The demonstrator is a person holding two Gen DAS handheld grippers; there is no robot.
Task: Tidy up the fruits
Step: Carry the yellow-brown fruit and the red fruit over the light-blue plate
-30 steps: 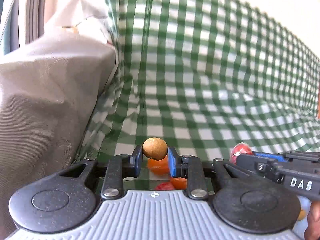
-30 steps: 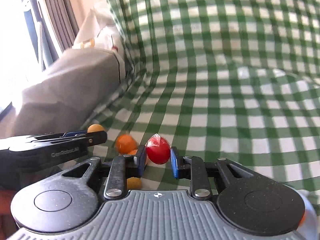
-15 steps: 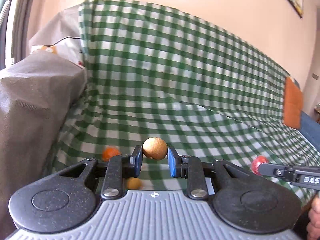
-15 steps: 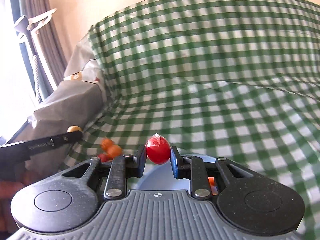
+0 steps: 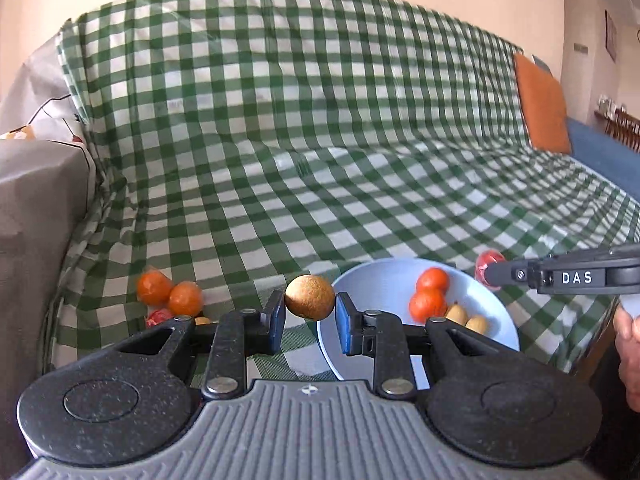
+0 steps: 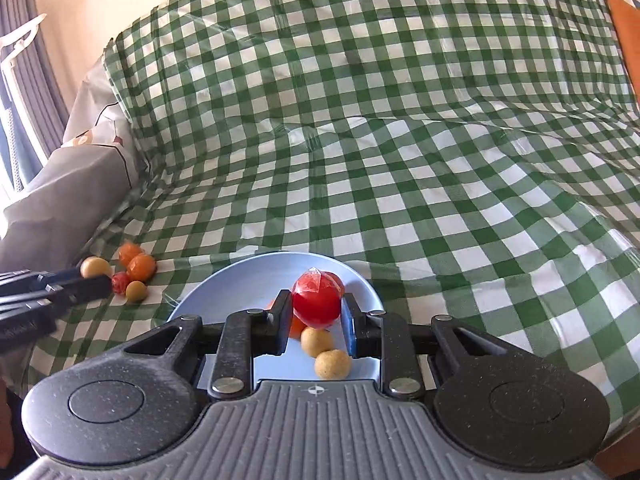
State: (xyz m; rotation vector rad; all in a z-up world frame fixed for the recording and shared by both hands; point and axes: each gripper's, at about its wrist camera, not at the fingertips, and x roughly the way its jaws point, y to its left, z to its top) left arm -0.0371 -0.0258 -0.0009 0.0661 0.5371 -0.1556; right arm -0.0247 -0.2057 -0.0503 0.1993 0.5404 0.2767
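Observation:
My left gripper (image 5: 310, 316) is shut on a small tan round fruit (image 5: 309, 297), held just left of a light blue bowl (image 5: 372, 276). The bowl holds two orange fruits (image 5: 430, 294) and two tan ones (image 5: 466, 318). My right gripper (image 6: 316, 318) is shut on a red wrapped fruit (image 6: 317, 298) and holds it over the bowl (image 6: 228, 280). The right gripper also shows at the right edge of the left wrist view (image 5: 486, 270). Loose orange fruits (image 5: 170, 294), a red one (image 6: 120, 282) and a tan one (image 6: 136, 290) lie on the cloth left of the bowl.
A green and white checked cloth (image 5: 320, 140) covers the sofa. A grey covered armrest (image 5: 36, 220) stands at the left. An orange cushion (image 5: 542, 108) leans at the far right.
Both grippers have pulled back and up from the loose fruit pile, each with its fruit. The blue bowl has come into view below them.

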